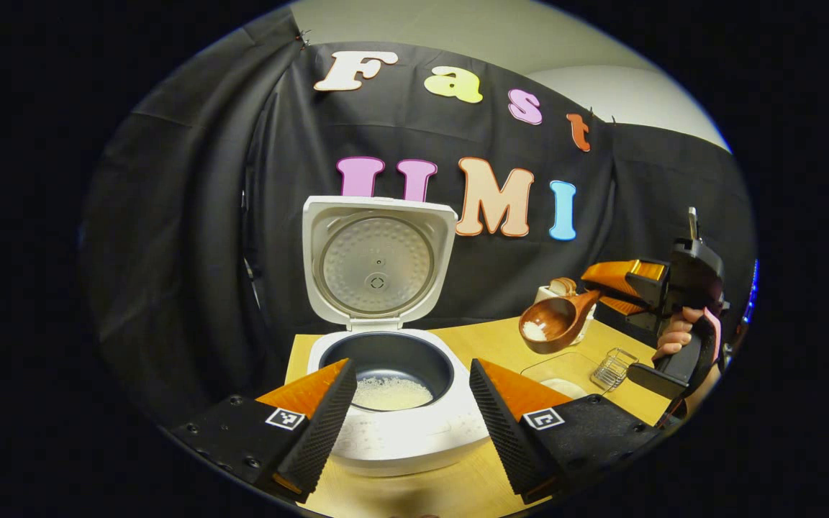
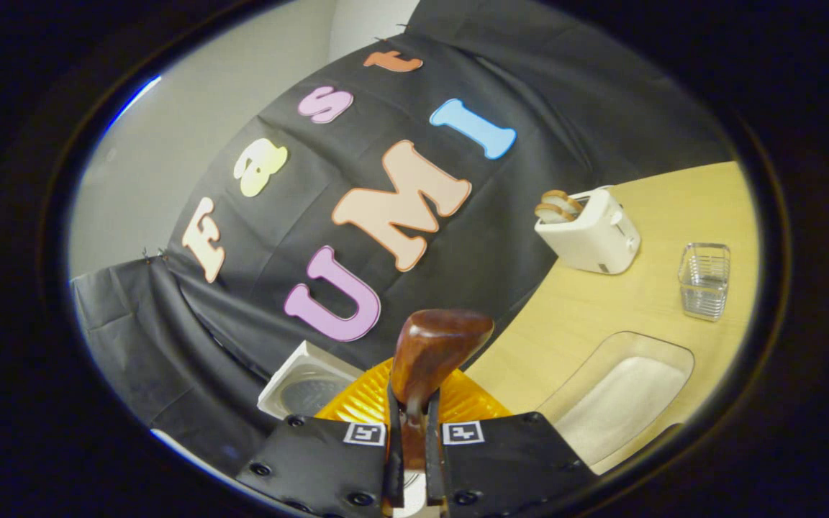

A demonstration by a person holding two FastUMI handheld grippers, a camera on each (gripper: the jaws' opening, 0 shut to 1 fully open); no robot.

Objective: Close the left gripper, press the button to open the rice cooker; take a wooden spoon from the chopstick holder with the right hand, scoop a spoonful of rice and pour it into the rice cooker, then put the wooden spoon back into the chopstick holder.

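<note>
The white rice cooker stands open with its lid upright, and a thin layer of rice lies in its dark pot. My left gripper is open just in front of the cooker, its fingers either side of the pot. To the right, a hand holds my right gripper, shut on the handle of a wooden spoon. The spoon carries a little rice and hangs above the clear rice container, right of the cooker. In the right gripper view, my right gripper pinches the wooden spoon.
A wire chopstick holder stands on the wooden table beside the clear rice container. A white toaster with bread sits at the back by the cloth wall. A corner of the cooker lid shows low left.
</note>
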